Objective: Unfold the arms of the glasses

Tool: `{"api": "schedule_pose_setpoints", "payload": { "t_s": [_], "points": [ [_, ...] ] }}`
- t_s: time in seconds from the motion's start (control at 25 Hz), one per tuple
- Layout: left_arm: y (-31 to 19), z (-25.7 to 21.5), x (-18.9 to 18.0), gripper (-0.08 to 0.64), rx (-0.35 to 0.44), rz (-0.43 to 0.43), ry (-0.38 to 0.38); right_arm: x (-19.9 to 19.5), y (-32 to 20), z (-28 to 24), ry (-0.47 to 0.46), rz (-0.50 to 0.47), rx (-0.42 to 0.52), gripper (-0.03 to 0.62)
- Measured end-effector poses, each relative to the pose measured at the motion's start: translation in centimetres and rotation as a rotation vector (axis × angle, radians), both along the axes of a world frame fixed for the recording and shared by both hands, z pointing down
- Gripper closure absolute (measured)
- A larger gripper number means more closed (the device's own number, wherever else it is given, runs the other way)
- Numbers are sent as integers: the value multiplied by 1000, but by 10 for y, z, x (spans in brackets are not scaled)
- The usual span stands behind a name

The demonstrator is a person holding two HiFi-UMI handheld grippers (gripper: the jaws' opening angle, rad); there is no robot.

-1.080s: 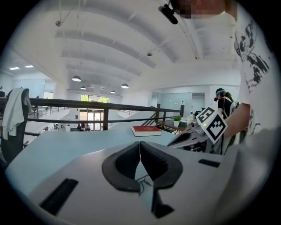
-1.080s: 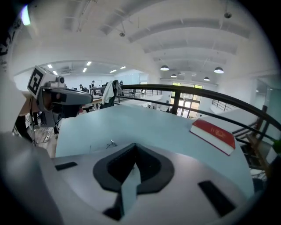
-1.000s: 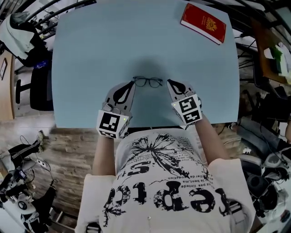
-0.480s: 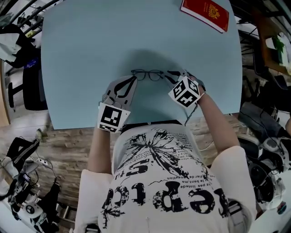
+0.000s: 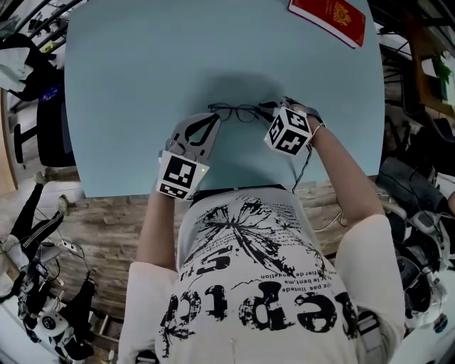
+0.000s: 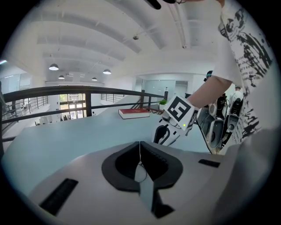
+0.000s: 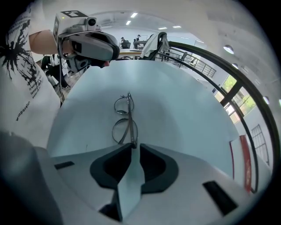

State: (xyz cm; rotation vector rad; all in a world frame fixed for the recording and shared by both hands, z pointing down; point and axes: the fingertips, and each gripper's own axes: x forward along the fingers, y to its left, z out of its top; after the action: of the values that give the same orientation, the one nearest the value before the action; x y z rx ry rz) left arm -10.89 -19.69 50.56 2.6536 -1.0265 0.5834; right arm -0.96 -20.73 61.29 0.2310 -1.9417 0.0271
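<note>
Thin dark-framed glasses (image 5: 232, 112) (image 7: 125, 118) lie on the light blue table (image 5: 142, 85), arms folded. My right gripper (image 5: 270, 109) tips steeply down over their right end. It is open and its jaws have just been closing a little. The frame's near end (image 7: 131, 143) sits right at the fingertips, with a narrow gap still showing between the pads. My left gripper (image 5: 212, 117) (image 7: 115, 47) sits at the glasses' left end. In the left gripper view its pads (image 6: 140, 151) meet in a thin seam with nothing seen between them. The glasses are hidden there.
A red book (image 5: 334, 18) (image 6: 134, 113) lies at the table's far right corner. The table's near edge runs just behind both grippers, against my torso. Chairs, cables and equipment crowd the floor on both sides.
The right gripper has rolled and tipped down onto the glasses' right end, its marker cube now over it. The left gripper has stayed by the left end. The glasses rest in the same place.
</note>
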Motion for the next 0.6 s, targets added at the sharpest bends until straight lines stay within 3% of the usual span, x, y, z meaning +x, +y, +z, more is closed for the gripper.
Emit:
{"api": "schedule_pose_setpoints", "payload": {
  "t_s": [0.12, 0.28, 0.44, 0.6],
  "points": [
    [-2, 8, 1, 540, -22, 11, -27, -3, 0, 3, -2, -39, 9, 549],
    [-3, 25, 8, 540, -43, 86, -131, -7, 2, 4, -14, -79, 17, 555],
    [-9, 39, 21, 535, -49, 218, -274, -8, 4, 2, -25, -89, 15, 558],
    [-12, 53, 39, 471, -50, 401, -425, -7, 3, 0, -21, -97, 26, 560]
  ]
}}
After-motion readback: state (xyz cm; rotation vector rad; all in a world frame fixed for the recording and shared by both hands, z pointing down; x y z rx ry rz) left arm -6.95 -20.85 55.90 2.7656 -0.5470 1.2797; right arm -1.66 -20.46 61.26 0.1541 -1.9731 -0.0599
